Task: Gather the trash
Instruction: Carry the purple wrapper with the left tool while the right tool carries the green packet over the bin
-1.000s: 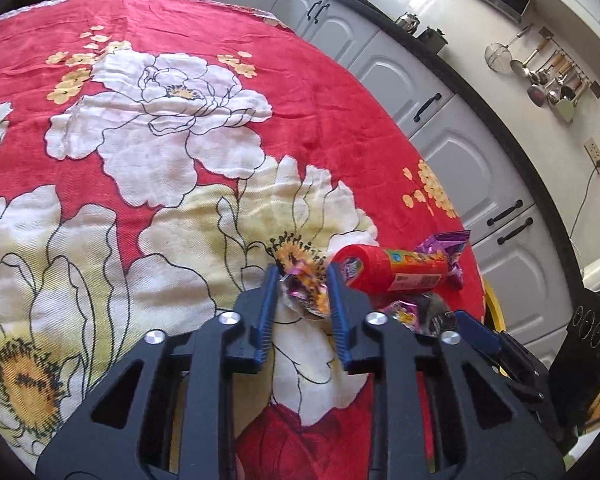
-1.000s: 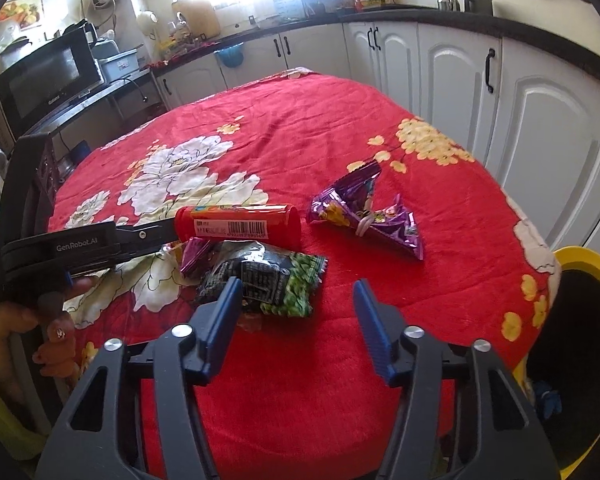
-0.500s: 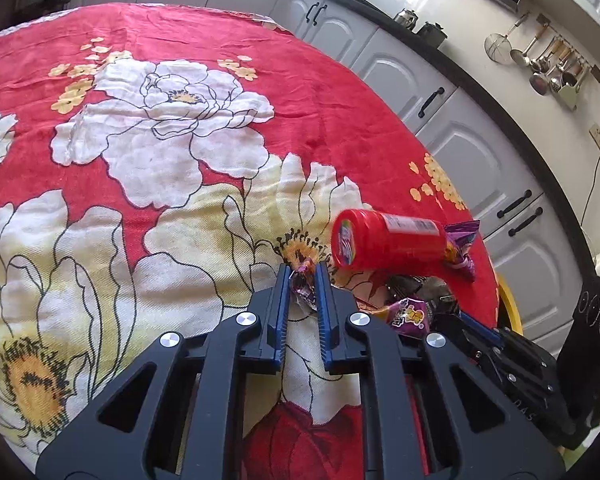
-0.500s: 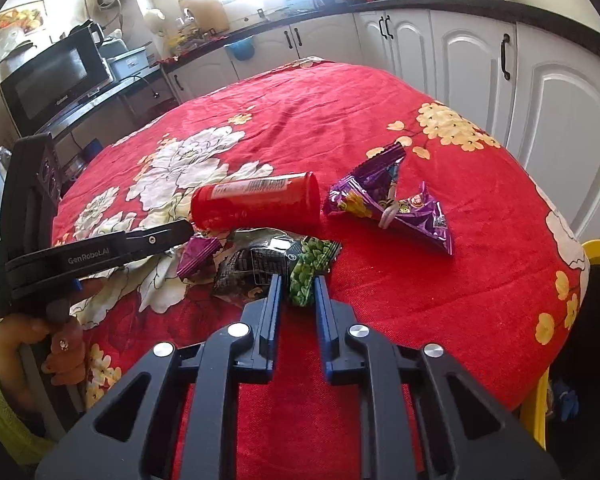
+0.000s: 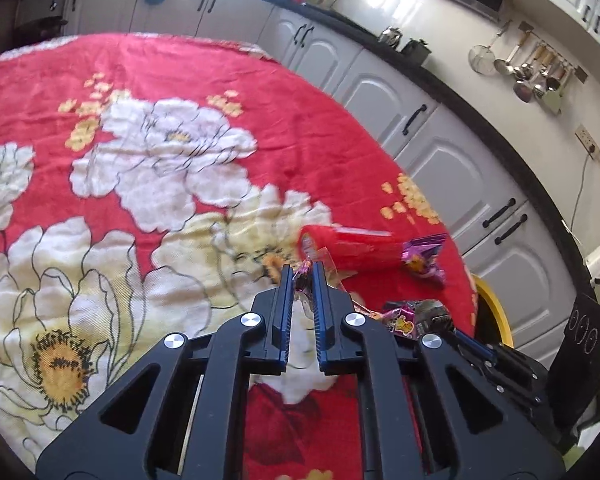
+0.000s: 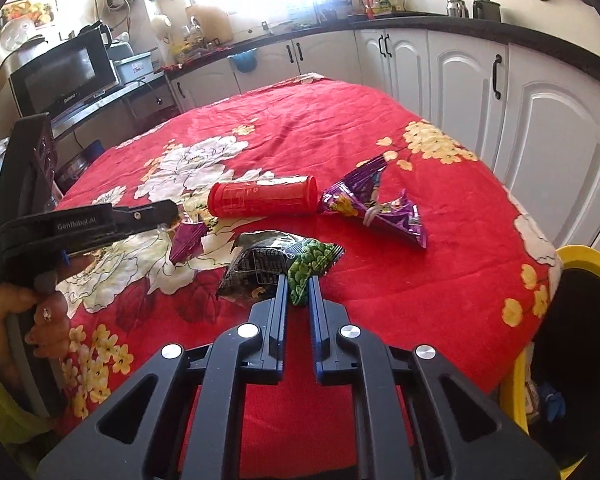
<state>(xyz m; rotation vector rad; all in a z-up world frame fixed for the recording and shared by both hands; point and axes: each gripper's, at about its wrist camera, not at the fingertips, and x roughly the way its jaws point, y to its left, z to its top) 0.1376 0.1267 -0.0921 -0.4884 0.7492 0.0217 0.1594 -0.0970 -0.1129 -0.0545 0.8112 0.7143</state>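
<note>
there are two grippers here, one in each hand. the left gripper (image 5: 303, 270) has its jaws pinching one small purple wrapper (image 6: 188, 240), and the wrapper hangs from the tips a little above the red cloth (image 6: 380, 280). the right gripper (image 6: 299, 286) has just been closing its jaws, and now they pinch the green end of one black and green snack bag (image 6: 276, 264). most of that bag lies flat on the cloth in front of the jaws.

the counter is covered by one red cloth with big white and yellow flowers. on it there are four bits of trash in all: the small purple wrapper, the black and green snack bag, one red tube (image 6: 262, 199) and one crumpled purple bag (image 6: 376, 208). the red tube lies on its side, between the small wrapper and the crumpled purple bag. its far end is just beside the crumpled purple bag. the snack bag is near the tube, on the side closer to the right gripper.

one yellow bin (image 6: 588, 256) stands by the right edge of the counter. one hand (image 6: 40, 312) holds the handle of the left gripper.
</note>
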